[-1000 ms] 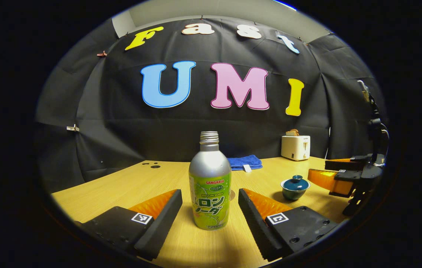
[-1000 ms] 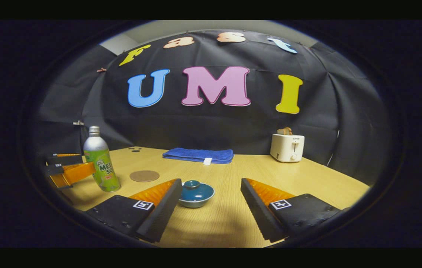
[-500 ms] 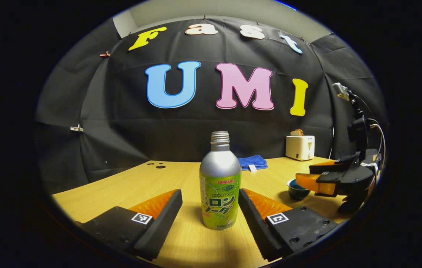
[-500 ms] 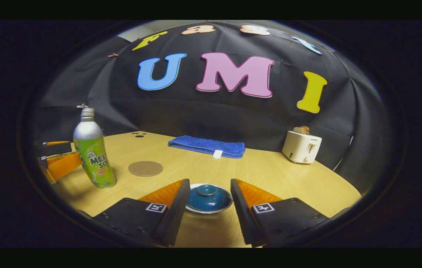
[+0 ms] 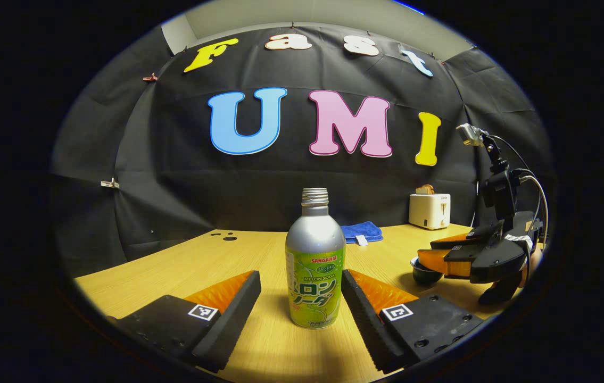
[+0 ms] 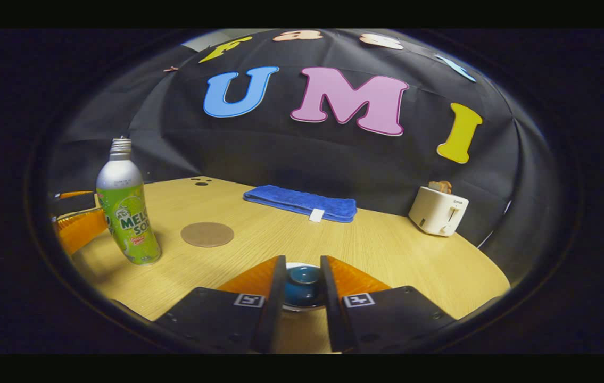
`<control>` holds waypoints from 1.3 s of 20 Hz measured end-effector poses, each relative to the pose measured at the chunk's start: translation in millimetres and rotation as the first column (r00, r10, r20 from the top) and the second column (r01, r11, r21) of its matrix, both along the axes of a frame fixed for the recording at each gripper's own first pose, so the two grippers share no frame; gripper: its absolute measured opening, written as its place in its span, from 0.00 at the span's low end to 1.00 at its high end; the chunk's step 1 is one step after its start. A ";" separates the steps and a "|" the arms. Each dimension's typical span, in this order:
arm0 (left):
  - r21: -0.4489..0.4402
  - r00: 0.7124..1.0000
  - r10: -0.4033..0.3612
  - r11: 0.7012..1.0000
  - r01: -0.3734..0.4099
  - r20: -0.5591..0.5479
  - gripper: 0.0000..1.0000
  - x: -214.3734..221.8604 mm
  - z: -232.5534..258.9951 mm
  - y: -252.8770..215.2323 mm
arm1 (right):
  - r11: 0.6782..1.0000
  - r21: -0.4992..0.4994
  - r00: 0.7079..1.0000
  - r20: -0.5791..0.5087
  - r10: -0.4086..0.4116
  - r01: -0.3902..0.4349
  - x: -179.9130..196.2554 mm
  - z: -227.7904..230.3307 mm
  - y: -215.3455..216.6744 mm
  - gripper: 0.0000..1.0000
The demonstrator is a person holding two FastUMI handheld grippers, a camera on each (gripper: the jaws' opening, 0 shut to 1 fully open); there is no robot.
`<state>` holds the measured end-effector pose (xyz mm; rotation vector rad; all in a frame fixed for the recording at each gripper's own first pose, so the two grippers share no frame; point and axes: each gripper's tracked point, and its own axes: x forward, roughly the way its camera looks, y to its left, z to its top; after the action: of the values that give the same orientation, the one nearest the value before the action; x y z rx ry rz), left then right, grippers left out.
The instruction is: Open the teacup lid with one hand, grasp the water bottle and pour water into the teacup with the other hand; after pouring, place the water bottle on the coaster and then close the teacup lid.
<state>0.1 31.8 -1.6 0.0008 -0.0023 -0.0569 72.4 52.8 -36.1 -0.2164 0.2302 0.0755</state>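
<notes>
A silver bottle (image 5: 315, 266) with a green label and no cap stands upright on the wooden table between the fingers of my open left gripper (image 5: 300, 273), closer to the right-hand finger. In the right gripper view the same bottle (image 6: 127, 213) stands at the left, with a round brown coaster (image 6: 207, 234) just to its right. My right gripper (image 6: 303, 259) has its fingers drawn in around the knob of the blue teacup lid (image 6: 303, 275), which still sits on the cup. The left gripper view shows that gripper (image 5: 458, 255) hanging over the teacup (image 5: 423, 271).
A folded blue towel (image 6: 302, 203) lies at the back of the table (image 6: 387, 255) and a white toaster (image 6: 438, 213) stands at the back right. A hand holds the right gripper, with a cable and a mount above it.
My right gripper moved forward and down over the teacup and narrowed its fingers onto the lid knob. The left gripper shifted slightly left relative to the bottle, then held still.
</notes>
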 end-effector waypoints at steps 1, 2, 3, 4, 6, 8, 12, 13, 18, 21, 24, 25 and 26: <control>0.000 1.000 0.000 1.000 0.000 0.000 0.96 0.1 0.4 -0.1 | 1.000 0.011 1.000 -0.008 0.002 -0.002 -0.6 -1.5 0.4 0.34; 0.000 1.000 0.000 1.000 0.000 0.000 0.96 0.4 -0.1 0.0 | 1.000 0.020 1.000 -0.009 0.005 -0.005 -0.2 -0.5 1.0 0.34; 0.000 1.000 0.000 1.000 0.000 0.000 0.96 0.2 0.6 0.1 | 1.000 0.027 1.000 -0.013 0.010 -0.010 -0.6 -1.1 1.1 0.29; 0.000 1.000 0.000 1.000 0.000 0.000 0.96 0.0 -0.3 0.2 | 0.999 0.032 1.000 -0.015 0.014 -0.013 -1.1 -0.8 0.8 0.30; 0.000 1.000 0.000 1.000 0.000 0.000 0.96 0.1 -0.1 0.0 | 0.999 0.043 1.000 -0.017 0.019 -0.019 -1.6 0.3 0.3 0.32; 0.000 1.000 0.000 1.000 0.000 0.000 0.96 -0.1 1.4 -0.1 | 0.999 0.049 1.000 -0.010 0.020 -0.020 -1.6 2.8 0.8 0.31; 0.001 1.000 -0.008 1.000 0.008 -0.001 0.96 0.1 0.2 -1.8 | 0.998 0.063 0.999 0.034 0.018 -0.020 -4.6 22.4 -2.3 0.31; 0.002 1.000 -0.014 1.000 0.014 -0.001 0.96 0.1 0.4 -3.3 | 0.997 0.069 0.999 0.044 0.014 -0.017 -7.2 27.6 -5.6 0.31; 0.003 0.999 -0.036 0.999 0.036 -0.001 0.96 7.0 -0.1 -9.3 | 0.994 0.113 0.997 0.078 -0.005 -0.004 -30.7 45.0 -23.0 0.29; 0.003 0.999 -0.040 0.999 0.040 -0.003 0.96 18.3 0.1 -12.1 | 0.991 0.133 0.994 0.106 -0.026 0.012 -46.4 55.0 -37.6 0.31; 0.001 0.999 -0.050 0.999 0.050 -0.005 0.96 31.9 0.8 -14.4 | 0.986 0.160 0.991 0.123 -0.056 0.036 -61.9 59.1 -52.4 0.28; 0.001 0.999 -0.051 0.999 0.051 -0.005 0.96 37.0 0.8 -14.9 | 0.985 0.165 0.990 0.125 -0.065 0.044 -65.0 57.6 -56.5 0.31; 0.000 0.999 -0.050 0.999 0.050 -0.005 0.96 42.1 2.0 -15.1 | 0.985 0.163 0.990 0.123 -0.075 0.055 -67.5 53.9 -61.4 0.31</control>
<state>42.2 16.7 0.3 0.0011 0.0027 -0.1065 4.9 -8.6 17.8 -0.0541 0.1015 0.0148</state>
